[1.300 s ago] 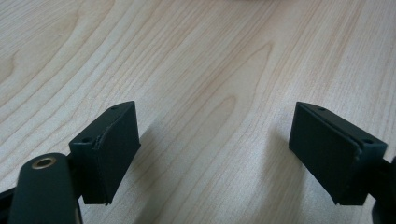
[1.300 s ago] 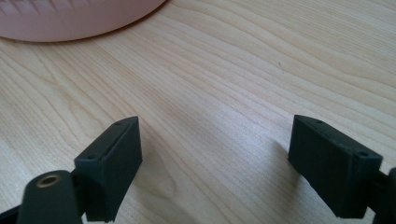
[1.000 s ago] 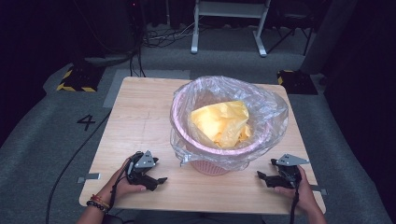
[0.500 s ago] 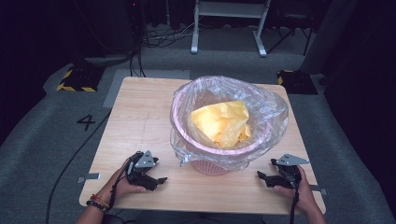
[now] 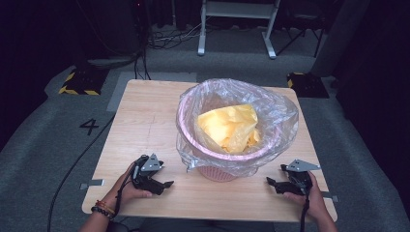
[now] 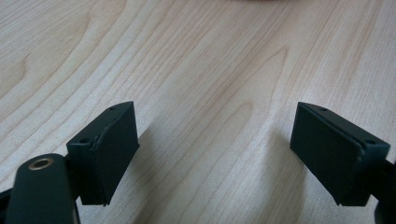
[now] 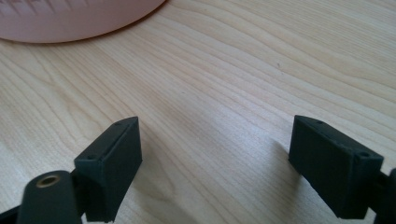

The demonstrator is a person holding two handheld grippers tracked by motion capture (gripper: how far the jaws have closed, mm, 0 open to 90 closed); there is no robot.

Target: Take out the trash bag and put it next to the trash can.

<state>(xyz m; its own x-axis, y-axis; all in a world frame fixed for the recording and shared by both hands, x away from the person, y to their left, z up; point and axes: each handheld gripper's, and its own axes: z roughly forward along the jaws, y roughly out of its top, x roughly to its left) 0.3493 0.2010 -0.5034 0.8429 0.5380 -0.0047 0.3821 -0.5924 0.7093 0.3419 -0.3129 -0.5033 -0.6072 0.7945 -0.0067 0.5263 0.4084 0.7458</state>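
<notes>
Work here centres on the pink bin [image 5: 227, 166] lined with a clear plastic bag [image 5: 278, 113], which stands toward the near edge of the wooden table [image 5: 145, 116], between the two grippers; a crumpled yellow bag [image 5: 229, 126] lies inside it. The step looks like the first reach toward the liner. To do it well, I would lift each gripper clear of the tabletop, bring both up to the bag's folded-over rim on opposite sides, and pinch only the thin film, not the bin's edge, so that the liner comes away evenly without tipping the bin.

The left gripper [image 5: 159, 182] rests low at the table's near left, apart from the bin, jaws spread wide with nothing but bare wood between them. The right gripper [image 5: 275, 183] sits at the near right, likewise gaping wide and empty; its own view shows the bin's pink base just ahead, untouched.
</notes>
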